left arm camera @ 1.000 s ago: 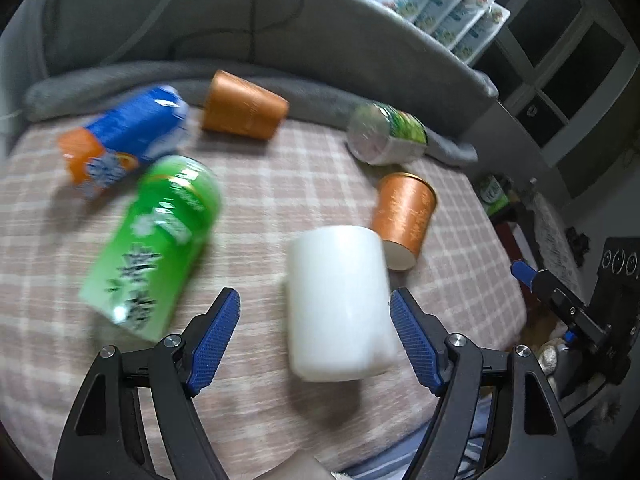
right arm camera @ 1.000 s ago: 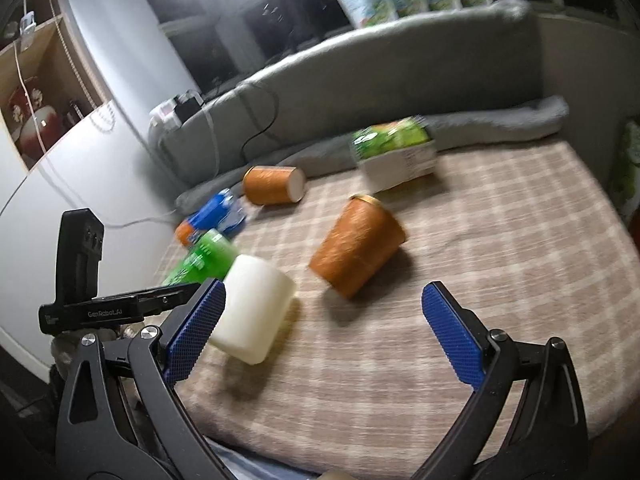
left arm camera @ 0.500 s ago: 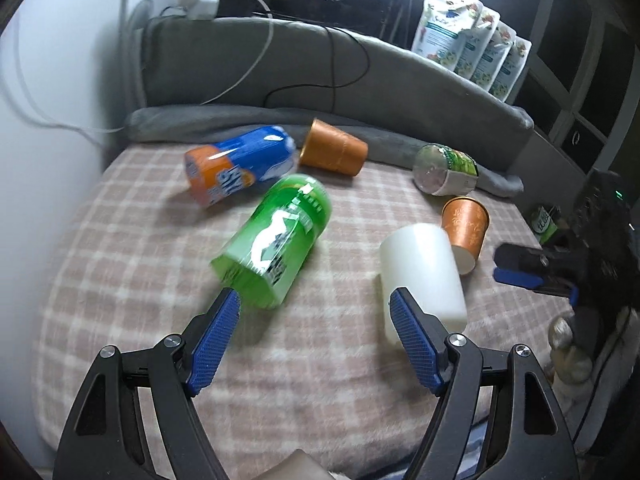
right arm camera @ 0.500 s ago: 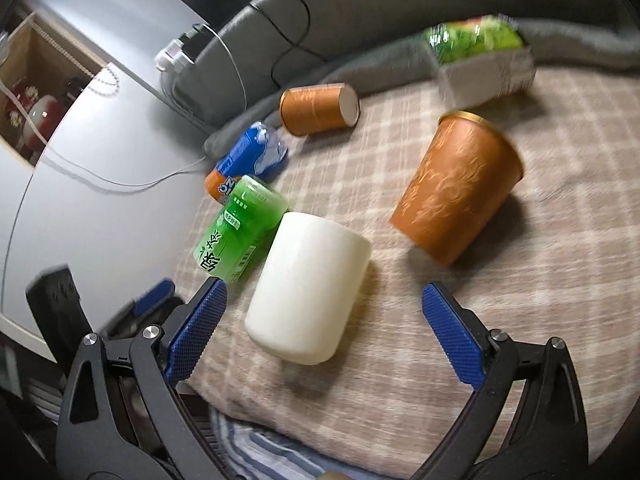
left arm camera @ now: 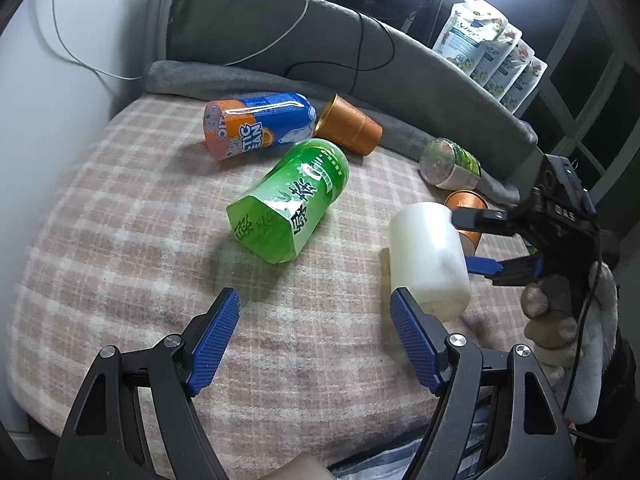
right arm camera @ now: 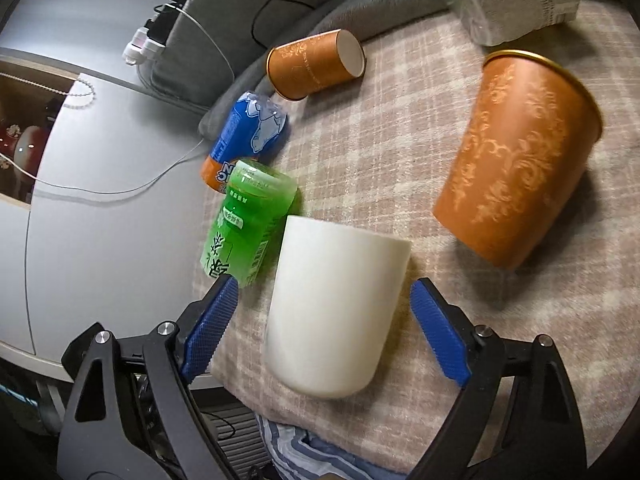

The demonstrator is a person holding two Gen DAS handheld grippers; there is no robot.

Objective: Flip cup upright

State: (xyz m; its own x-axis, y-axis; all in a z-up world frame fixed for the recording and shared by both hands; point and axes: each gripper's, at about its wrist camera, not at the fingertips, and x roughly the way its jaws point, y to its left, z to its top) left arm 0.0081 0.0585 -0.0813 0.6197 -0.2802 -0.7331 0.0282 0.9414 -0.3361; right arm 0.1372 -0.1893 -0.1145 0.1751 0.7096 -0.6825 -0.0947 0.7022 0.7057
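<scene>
A white cup (right arm camera: 336,312) lies on its side on the checked blanket (right arm camera: 380,152); it also shows in the left wrist view (left arm camera: 428,256). My right gripper (right arm camera: 324,328) is open with a blue finger on each side of the cup, not touching it; it shows in the left wrist view (left arm camera: 476,240) at the cup's far side. My left gripper (left arm camera: 316,340) is open and empty over the blanket (left arm camera: 120,240), with its right finger just in front of the cup.
Two orange paper cups lie on their sides, one near (right arm camera: 516,168) and one far (right arm camera: 316,64). A green can (left arm camera: 292,196) and a blue-orange can (left arm camera: 256,124) lie left of the white cup. A clear bottle (left arm camera: 452,164) lies by the grey cushion (left arm camera: 360,64).
My right gripper has moved in until its fingers straddle the white cup. My left gripper has drawn back and swung left, leaving the cup beside its right finger.
</scene>
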